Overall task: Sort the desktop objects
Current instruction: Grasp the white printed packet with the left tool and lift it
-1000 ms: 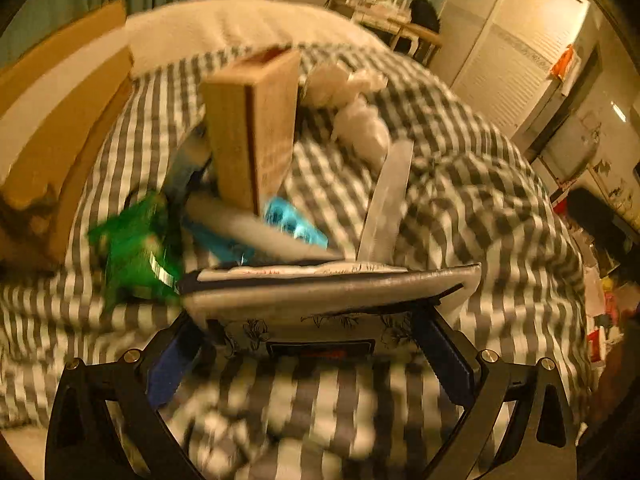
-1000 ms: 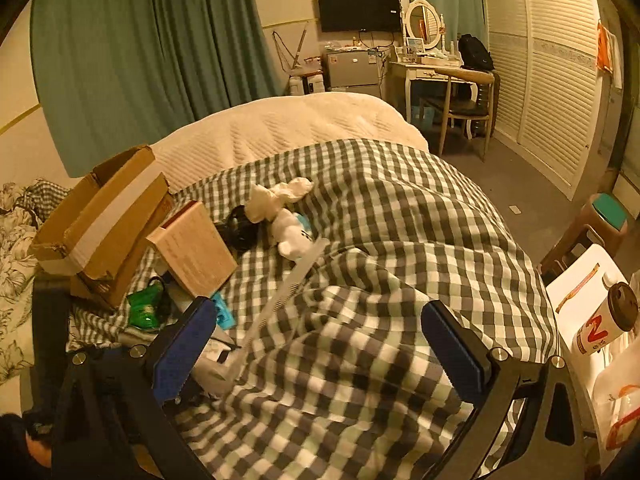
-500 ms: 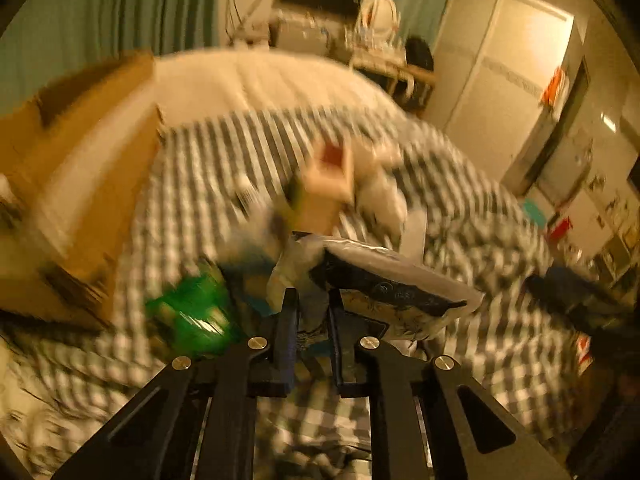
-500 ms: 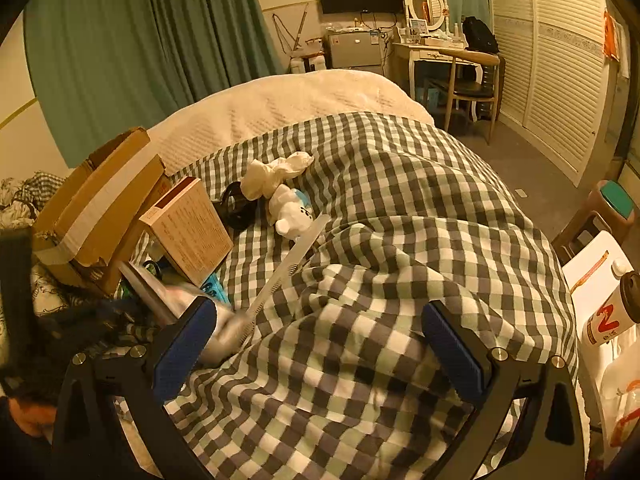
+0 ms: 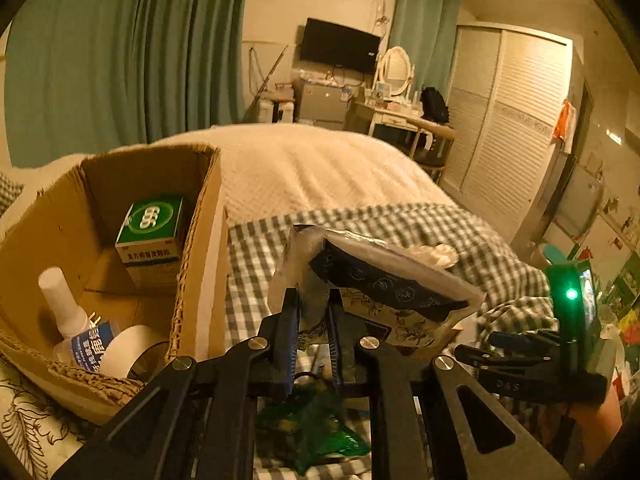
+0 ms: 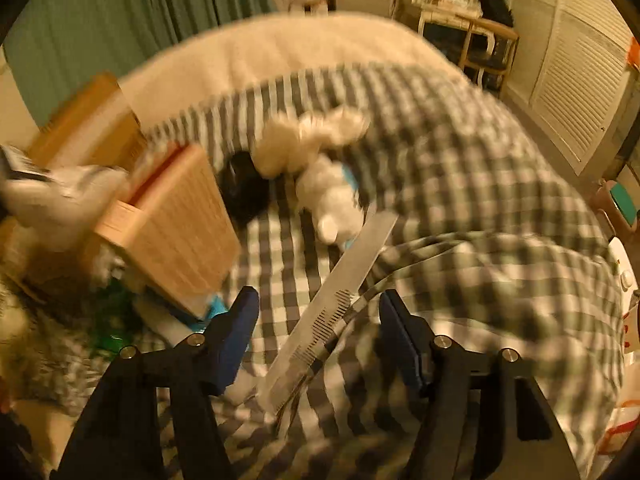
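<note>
My left gripper is shut on a flat floral packet in clear plastic and holds it in the air to the right of an open cardboard box. The box holds a green medicine box, a white bottle and a tape roll. My right gripper is open and empty, low over a clear ruler on the checked blanket. The packet also shows blurred at the left of the right wrist view.
On the blanket lie a wooden box, a white plush toy, a black object and a green wrapper. A white quilt covers the far bed. A desk, chair and wardrobe stand at the right.
My left gripper closed on the packet, lifted it and swung left to beside the cardboard box. My right gripper moved down and forward over the ruler and narrowed its opening.
</note>
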A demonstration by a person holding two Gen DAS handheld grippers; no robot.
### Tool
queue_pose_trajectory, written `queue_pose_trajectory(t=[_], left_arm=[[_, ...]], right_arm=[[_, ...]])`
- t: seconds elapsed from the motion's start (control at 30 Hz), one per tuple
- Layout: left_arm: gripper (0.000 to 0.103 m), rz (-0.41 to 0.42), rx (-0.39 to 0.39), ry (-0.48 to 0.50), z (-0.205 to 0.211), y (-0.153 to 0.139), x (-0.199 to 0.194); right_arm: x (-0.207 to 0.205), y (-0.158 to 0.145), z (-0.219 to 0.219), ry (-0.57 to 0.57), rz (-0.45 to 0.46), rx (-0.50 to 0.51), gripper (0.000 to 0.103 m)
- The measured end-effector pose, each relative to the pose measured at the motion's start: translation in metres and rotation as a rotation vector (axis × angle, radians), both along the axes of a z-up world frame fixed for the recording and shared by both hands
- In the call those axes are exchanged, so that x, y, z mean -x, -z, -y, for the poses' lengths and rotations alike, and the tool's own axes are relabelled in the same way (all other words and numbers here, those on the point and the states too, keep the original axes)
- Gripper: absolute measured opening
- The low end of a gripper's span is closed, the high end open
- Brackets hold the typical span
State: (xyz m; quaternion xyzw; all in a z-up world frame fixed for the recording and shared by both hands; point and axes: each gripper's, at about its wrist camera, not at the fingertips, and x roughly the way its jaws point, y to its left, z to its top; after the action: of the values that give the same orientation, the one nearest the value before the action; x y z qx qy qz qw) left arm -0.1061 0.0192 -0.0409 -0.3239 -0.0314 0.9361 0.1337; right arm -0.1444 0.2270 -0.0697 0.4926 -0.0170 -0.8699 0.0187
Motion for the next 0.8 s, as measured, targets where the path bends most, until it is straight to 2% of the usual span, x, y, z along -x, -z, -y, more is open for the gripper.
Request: queue_pose_trajectory(t=[0.1,0.23,0.27,0.33,0.37,0.4,0.57,0.63,0.8], left_arm=[[0.013,0.008,-0.047,0.01,0.005,0.006,0.005],[0.013,-0.016,-0.045,0.031,0.004,0.009,-0.001],[0.013,-0.006,-0.048,0.036,0.004,0.011,0.0],[0.013,0.003,-0.056,0.041,0.003,0.014,-0.001],[0.013,-0.002,-0.05,0.046,0.002,0.014,-0.002],[0.013,-0.006,-0.046,0.047,0.002,0.013,-0.003],[0.013,0.029,-0.104,0.059,0.006,0.015,-0.003],[0.013,0.039,-0.119,0.053,0.008,0.018,-0.004],[0.013,0.018,-0.142,0.053,0.011,0.007,-0.011]], right_arm=[[0.015,0.019,0.0,0.017,0.08,0.004,0.062],[0.029,0.036,0.003,0.029,0.151,-0.01,0.062],[0.03,0.038,0.009,0.014,0.156,-0.03,0.059],[0.029,0.04,0.014,0.005,0.155,-0.056,0.037],[0.027,0.041,0.014,0.007,0.149,-0.061,0.03],[0.024,0.04,0.012,0.011,0.142,-0.054,0.013],[-0.003,0.016,0.001,-0.004,0.038,0.049,0.006],[-0.017,0.002,0.0,-0.011,-0.001,0.055,0.006],[-0.045,-0.03,-0.008,-0.016,-0.074,0.119,0.005]])
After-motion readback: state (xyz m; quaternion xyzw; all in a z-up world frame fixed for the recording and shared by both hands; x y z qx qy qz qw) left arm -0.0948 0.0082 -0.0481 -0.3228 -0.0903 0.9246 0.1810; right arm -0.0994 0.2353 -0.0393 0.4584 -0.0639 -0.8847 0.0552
